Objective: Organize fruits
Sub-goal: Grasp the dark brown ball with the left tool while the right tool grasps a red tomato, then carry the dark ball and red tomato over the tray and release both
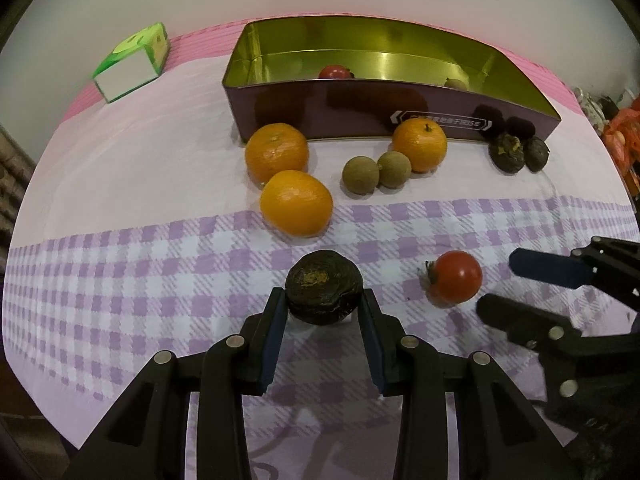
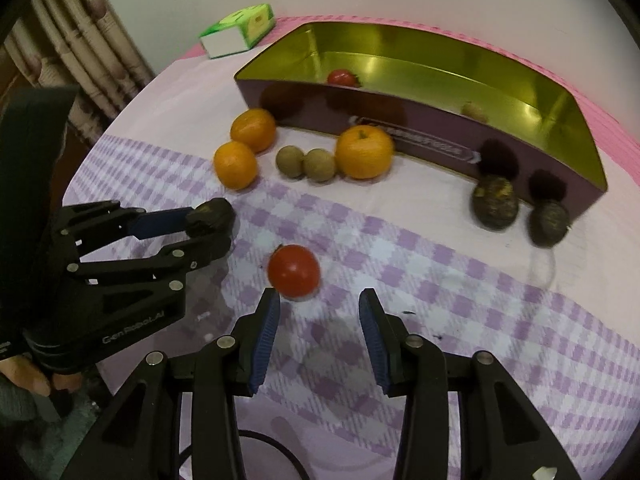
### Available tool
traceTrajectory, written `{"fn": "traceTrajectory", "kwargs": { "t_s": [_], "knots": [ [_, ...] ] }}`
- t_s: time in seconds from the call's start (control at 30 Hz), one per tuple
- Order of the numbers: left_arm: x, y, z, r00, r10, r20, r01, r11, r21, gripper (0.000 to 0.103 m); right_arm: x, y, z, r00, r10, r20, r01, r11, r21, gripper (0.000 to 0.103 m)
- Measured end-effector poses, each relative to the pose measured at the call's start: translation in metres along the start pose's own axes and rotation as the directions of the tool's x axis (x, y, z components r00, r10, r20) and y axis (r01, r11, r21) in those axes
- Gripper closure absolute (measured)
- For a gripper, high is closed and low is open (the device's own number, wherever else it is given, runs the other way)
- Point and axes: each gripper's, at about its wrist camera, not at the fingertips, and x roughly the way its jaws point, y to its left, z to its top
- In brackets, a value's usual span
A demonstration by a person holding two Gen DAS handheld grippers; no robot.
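Note:
My left gripper (image 1: 323,304) is shut on a dark wrinkled fruit (image 1: 324,287), also seen in the right wrist view (image 2: 210,217). My right gripper (image 2: 319,308) is open, with a red tomato (image 2: 294,270) just ahead of its left finger; the tomato also shows in the left wrist view (image 1: 456,277). Three oranges (image 1: 296,202) (image 1: 277,153) (image 1: 419,142), two small brown round fruits (image 1: 360,174) (image 1: 394,169) and two dark fruits (image 1: 508,153) (image 1: 536,153) lie in front of a purple tin box (image 1: 360,116) with a gold inside. A tomato (image 1: 334,72) and a brown fruit (image 1: 455,84) lie in the box.
A green and white carton (image 1: 132,62) lies at the back left of the checked tablecloth (image 1: 120,264). A curtain (image 2: 68,48) hangs left of the table. Cluttered items (image 1: 616,132) sit beyond the right edge.

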Motion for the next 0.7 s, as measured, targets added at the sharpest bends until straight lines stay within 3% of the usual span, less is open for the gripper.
{"fn": "traceTrajectory", "kwargs": {
  "t_s": [0.7],
  "knots": [
    [-0.001,0.009,-0.002,1.0,0.006,-0.005,-0.006,0.999,-0.033,0.065,0.02,0.014,0.009,0.999,0.043,-0.015,-0.043,0.997,-0.067,0.075]
  ]
}}
